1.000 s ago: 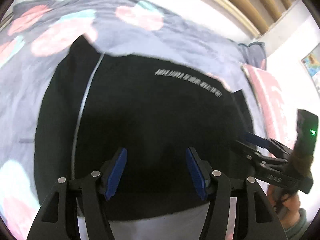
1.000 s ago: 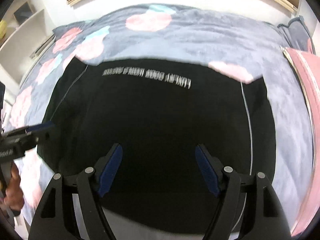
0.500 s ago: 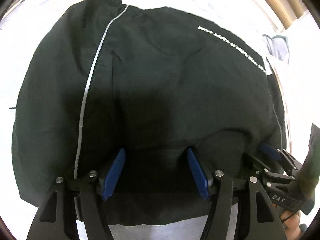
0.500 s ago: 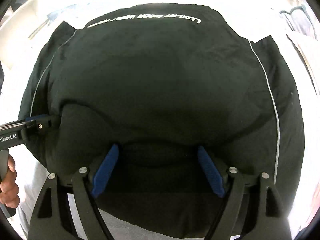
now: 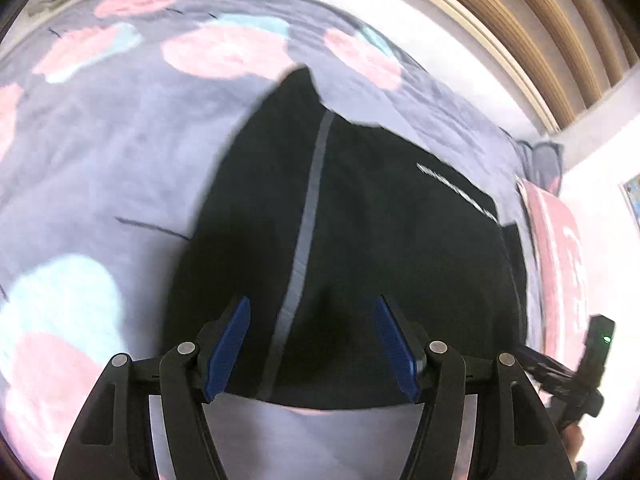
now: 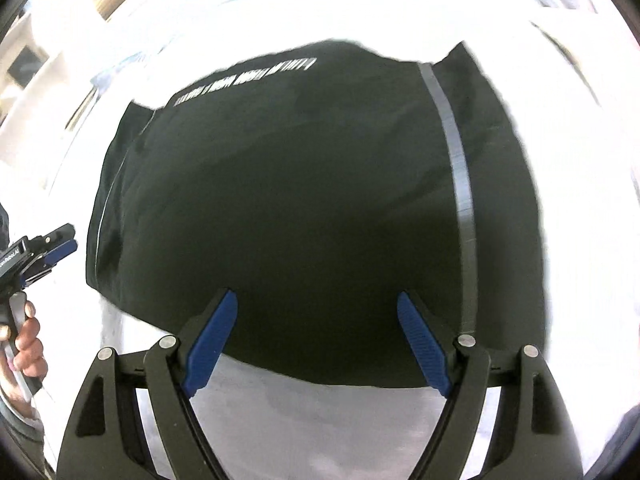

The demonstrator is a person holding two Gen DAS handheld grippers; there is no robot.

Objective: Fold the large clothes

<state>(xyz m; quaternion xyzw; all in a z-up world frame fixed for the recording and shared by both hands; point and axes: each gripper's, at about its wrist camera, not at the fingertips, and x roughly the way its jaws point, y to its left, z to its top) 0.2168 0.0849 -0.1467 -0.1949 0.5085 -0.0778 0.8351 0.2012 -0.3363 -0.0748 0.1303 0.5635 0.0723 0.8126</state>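
Note:
A large black garment [image 5: 380,248] with grey side stripes and a line of white lettering lies spread flat on the bed. It also fills the right wrist view [image 6: 300,200]. My left gripper [image 5: 312,344] is open and empty, hovering over the garment's near left hem beside a grey stripe [image 5: 304,232]. My right gripper [image 6: 316,340] is open and empty over the near right hem. Each gripper shows at the edge of the other's view: the right one [image 5: 560,372], the left one [image 6: 44,252].
The bed has a grey-blue cover [image 5: 100,152] with pink and pale blue blobs. A pink pillow [image 5: 560,248] lies at the right. A slatted wooden headboard [image 5: 540,32] runs along the back. The right wrist view is overexposed around the garment.
Both grippers have pulled back and risen off the garment's hem, still open. The bunched fold near the hem has flattened out. The left view has swung left.

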